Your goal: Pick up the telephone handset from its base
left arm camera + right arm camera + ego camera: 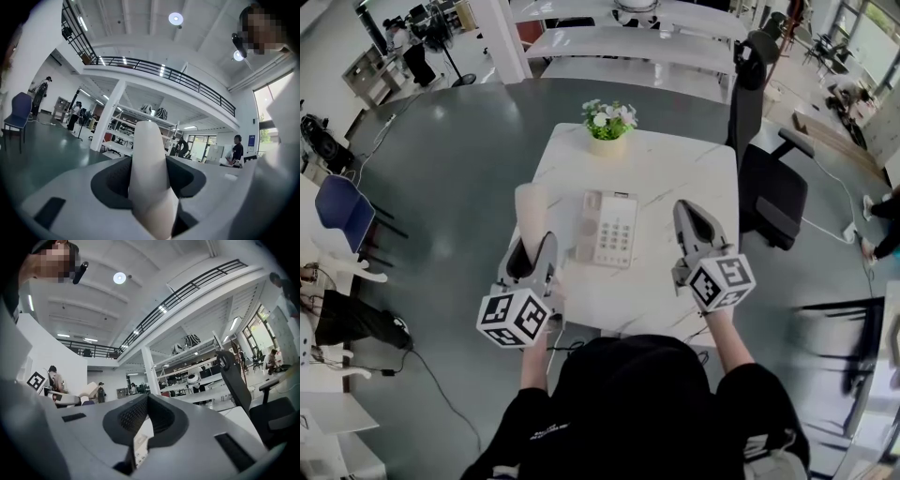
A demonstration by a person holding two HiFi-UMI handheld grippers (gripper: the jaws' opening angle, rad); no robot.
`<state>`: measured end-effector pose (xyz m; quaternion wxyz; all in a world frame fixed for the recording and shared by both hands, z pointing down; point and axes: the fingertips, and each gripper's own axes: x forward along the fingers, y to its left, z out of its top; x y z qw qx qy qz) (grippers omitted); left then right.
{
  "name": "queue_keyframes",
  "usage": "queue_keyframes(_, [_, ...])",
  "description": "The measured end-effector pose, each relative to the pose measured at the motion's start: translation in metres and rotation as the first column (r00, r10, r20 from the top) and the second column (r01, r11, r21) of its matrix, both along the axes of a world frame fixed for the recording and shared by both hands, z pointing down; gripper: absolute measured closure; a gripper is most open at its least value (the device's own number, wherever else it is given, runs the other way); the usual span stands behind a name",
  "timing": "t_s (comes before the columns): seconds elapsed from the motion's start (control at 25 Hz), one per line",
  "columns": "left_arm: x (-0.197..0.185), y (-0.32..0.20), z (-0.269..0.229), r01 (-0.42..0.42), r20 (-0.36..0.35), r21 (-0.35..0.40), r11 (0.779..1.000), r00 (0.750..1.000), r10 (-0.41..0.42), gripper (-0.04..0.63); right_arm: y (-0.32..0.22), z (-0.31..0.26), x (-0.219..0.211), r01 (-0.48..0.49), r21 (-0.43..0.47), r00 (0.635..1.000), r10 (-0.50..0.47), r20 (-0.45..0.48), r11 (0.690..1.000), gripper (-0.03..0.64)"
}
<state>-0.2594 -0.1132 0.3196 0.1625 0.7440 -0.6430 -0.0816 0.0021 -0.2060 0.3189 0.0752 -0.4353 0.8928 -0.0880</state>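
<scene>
Left gripper (532,258) was clamped on the telephone handset (529,208). In the left gripper view the cream handset (149,178) stood upright between the dark pads (111,183), with both pads pressing its sides and its rounded end poking up past the jaw tips. The handset was off its base, held above the table's left edge just beside the telephone base (614,228). The base lay flat near the middle of the white marble-look table (675,169), keypad up, with its left cradle bare. No cord could be made out. Right gripper (689,214) hovered over the right part of the table, well apart from the base and holding nothing. In the right gripper view its pads (136,416) met at the tips, and a bit of the keypad showed through the slit beneath them. Both grippers pointed away from the person, whose black sleeves and marker cubes showed low in the head view. A flower pot (608,127) with white blooms sat at the table's far edge. A black office chair (764,178) stood right of the table and a blue chair (342,211) far off to the left on the grey floor. People stood in the background by the shelving.
</scene>
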Motion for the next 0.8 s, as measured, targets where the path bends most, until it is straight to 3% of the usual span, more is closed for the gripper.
queue_keyframes(0.32, [-0.012, 0.008, -0.005, 0.041, -0.007, 0.019, 0.999, 0.999, -0.041, 0.388, 0.003, -0.003, -0.005, 0.016, 0.008, 1.000, -0.016, 0.002, 1.000, 0.626])
queue_keyframes(0.8, [-0.011, 0.004, -0.005, 0.037, 0.008, 0.015, 0.999, 0.999, -0.037, 0.388, -0.001, -0.002, -0.007, 0.019, 0.006, 1.000, -0.019, -0.012, 1.000, 0.626])
